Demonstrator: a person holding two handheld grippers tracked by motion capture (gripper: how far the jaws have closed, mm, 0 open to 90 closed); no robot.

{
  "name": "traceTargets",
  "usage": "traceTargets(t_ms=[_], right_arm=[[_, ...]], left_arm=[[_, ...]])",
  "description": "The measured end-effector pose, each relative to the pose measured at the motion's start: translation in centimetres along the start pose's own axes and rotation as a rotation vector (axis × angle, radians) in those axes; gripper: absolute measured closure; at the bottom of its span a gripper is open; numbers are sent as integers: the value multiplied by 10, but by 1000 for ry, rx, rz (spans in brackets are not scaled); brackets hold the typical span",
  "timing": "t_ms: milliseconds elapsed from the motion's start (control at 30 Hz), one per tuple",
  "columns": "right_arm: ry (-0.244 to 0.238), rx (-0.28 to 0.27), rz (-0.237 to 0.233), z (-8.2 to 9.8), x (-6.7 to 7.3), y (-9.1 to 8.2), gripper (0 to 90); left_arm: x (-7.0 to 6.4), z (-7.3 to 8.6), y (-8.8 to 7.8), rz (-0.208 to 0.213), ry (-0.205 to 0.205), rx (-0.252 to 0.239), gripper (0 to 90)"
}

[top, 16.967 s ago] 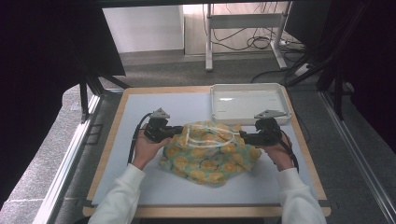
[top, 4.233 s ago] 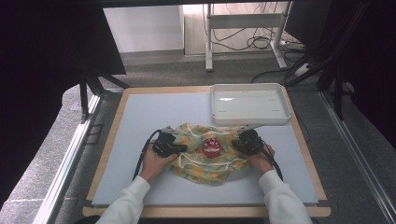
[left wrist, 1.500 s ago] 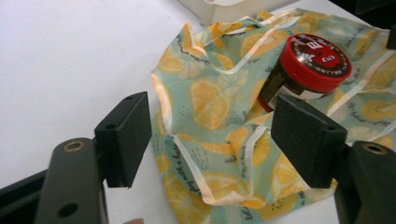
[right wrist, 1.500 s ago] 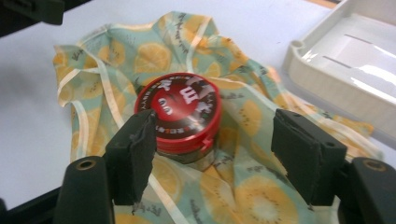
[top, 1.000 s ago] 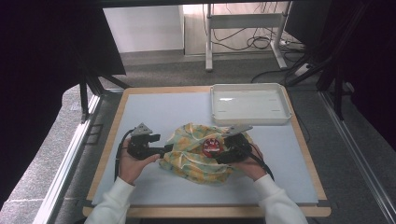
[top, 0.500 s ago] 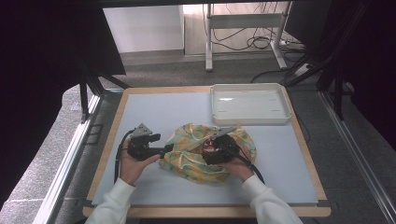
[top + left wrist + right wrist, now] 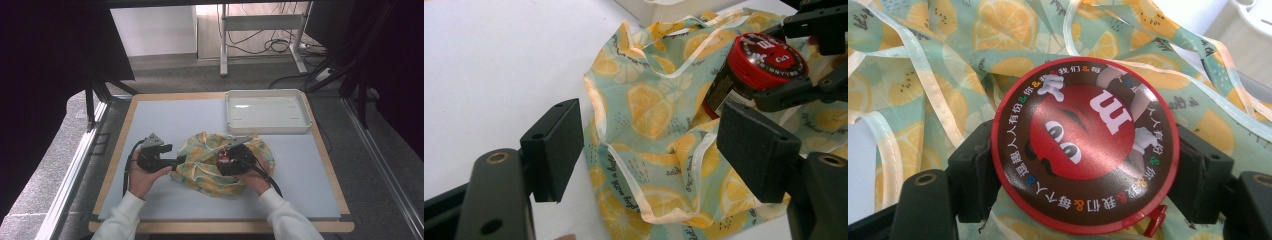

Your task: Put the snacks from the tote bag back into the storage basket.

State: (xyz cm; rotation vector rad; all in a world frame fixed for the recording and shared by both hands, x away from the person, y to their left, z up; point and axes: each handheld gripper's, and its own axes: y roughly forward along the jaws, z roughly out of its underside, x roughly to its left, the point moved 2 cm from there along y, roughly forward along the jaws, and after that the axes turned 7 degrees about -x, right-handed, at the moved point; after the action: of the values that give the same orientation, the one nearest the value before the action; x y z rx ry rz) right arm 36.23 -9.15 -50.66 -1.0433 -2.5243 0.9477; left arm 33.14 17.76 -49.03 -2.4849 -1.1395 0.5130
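A cloth bag printed with lemons lies crumpled in the middle of the table. My right gripper is over it, shut on a jar with a red lid. Its jaws have just been closing and the pads press on the jar's sides. The jar lies tilted above the bag's mouth. My left gripper stands open at the bag's left edge. In the left gripper view the bag's white-trimmed rim lies between the wide jaws, untouched.
A white tray stands at the back right of the table, just beyond the bag. Bare table surface lies to the back left and along the front edge.
My right gripper has carried the jar leftward, over the middle of the bag. The left gripper has stayed where it was.
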Motion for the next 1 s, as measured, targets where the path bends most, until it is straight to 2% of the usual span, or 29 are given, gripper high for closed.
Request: traceTargets(t_ms=[267, 667, 1000], right_arm=[[-1, -24, 5, -2, -3, -6, 255], [16, -91, -17, -9, -7, -25, 254], [17, -118, -22, -13, -9, -34, 254]], left_arm=[[1, 0, 0, 2, -2, 2, 271], [1, 1, 1, 4, -2, 10, 272], [1, 2, 2, 7, 1, 17, 271]])
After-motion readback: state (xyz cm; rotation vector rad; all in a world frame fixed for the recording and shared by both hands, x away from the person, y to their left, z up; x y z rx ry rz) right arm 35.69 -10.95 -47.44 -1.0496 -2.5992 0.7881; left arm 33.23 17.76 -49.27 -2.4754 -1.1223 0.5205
